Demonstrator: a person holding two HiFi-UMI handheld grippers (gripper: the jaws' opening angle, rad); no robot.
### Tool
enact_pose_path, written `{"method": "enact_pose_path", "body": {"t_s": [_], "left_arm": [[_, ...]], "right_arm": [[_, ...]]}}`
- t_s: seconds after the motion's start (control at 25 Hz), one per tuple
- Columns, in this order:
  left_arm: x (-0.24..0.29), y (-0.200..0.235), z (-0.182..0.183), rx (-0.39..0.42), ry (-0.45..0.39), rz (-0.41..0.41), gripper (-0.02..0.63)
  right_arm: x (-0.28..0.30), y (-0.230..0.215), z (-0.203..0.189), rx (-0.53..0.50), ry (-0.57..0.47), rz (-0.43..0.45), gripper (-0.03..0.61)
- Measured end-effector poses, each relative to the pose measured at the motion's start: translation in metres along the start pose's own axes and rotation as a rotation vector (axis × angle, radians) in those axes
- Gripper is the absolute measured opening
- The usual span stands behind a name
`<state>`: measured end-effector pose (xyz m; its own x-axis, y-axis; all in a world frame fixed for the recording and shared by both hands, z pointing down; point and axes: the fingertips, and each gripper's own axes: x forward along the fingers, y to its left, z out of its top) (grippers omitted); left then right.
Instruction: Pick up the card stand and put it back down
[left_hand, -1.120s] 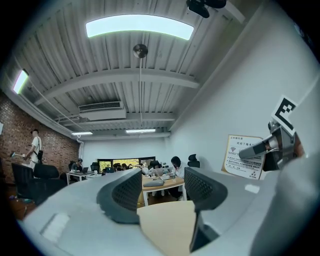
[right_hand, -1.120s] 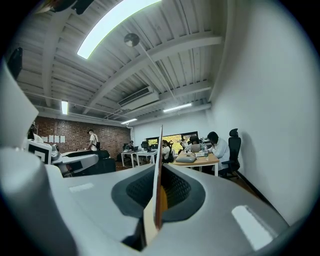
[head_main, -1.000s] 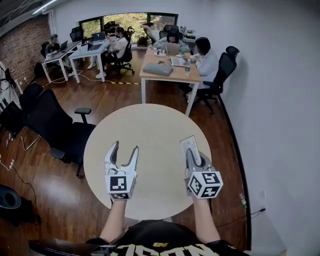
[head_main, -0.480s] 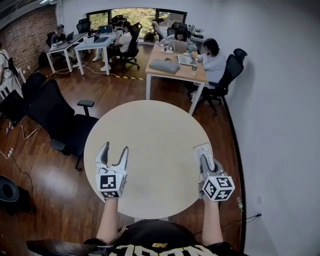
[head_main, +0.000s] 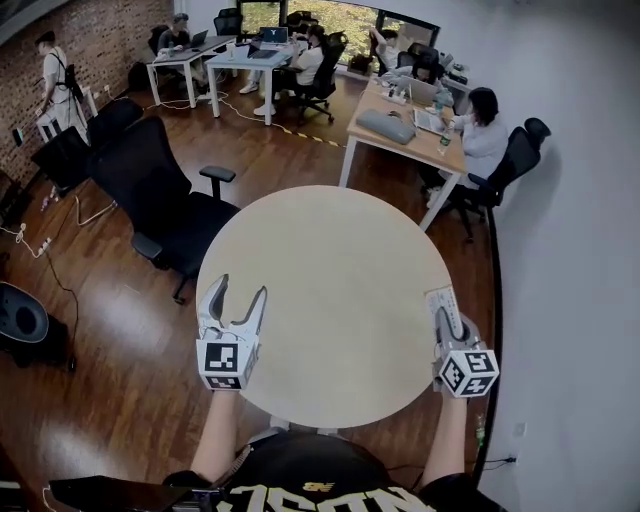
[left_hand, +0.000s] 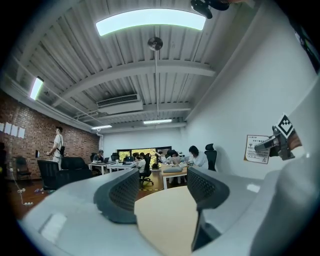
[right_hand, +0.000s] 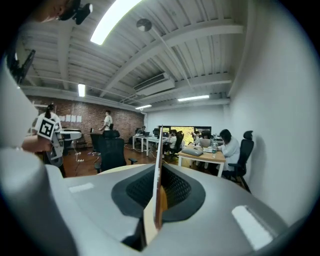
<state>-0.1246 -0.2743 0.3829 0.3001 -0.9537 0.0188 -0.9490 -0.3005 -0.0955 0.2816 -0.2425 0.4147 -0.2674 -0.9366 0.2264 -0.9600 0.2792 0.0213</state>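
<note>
**Pale card stand (head_main: 441, 302) clamped in right gripper (right_hand: 159, 172); set-down seemingly pending**

Thin and flat, with a wood-coloured strip low on one side, the stand sat edge-on between the closed jaws, over the right rim of the round beige table (head_main: 330, 260). The pickup looked done, and putting it back down seemed to be what was left. The left gripper (head_main: 241, 291) hung at the table's left edge, jaws wide apart with nothing between them. Whether the stand touched the tabletop could not be made out, and its face was too small to read.
</note>
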Motion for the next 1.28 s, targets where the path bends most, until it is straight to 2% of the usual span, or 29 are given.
{"method": "enact_pose_path", "body": {"t_s": [0.08, 0.2, 0.44, 0.56, 0.68, 0.84, 1.0, 1.16, 1.28], "left_arm": [[-0.011, 0.012, -0.007, 0.0, 0.016, 0.027, 0.301], [-0.029, 0.031, -0.017, -0.001, 0.04, 0.074, 0.301], [-0.066, 0.066, -0.041, 0.004, 0.071, 0.158, 0.301], [-0.084, 0.082, -0.053, -0.009, 0.094, 0.208, 0.301], [-0.103, 0.092, -0.068, -0.028, 0.129, 0.252, 0.301], [-0.127, 0.101, -0.094, -0.065, 0.172, 0.303, 0.301], [-0.142, 0.101, -0.121, -0.11, 0.224, 0.345, 0.301], [-0.142, 0.103, -0.149, -0.137, 0.262, 0.348, 0.301], [-0.147, 0.109, -0.178, -0.149, 0.296, 0.338, 0.301]], "right_arm": [[0.017, 0.014, 0.008, -0.086, 0.005, 0.076, 0.02], [0.044, 0.037, 0.016, -0.148, 0.012, 0.181, 0.02], [0.105, 0.094, 0.026, -0.159, 0.023, 0.389, 0.02], [0.141, 0.139, 0.02, -0.164, 0.036, 0.529, 0.02], [0.169, 0.196, 0.006, -0.219, 0.081, 0.677, 0.02], [0.188, 0.283, -0.024, -0.262, 0.139, 0.917, 0.02], [0.199, 0.353, -0.073, -0.222, 0.239, 1.136, 0.02], [0.214, 0.394, -0.131, -0.318, 0.322, 1.218, 0.02], [0.223, 0.417, -0.177, -0.344, 0.358, 1.255, 0.02]]}}
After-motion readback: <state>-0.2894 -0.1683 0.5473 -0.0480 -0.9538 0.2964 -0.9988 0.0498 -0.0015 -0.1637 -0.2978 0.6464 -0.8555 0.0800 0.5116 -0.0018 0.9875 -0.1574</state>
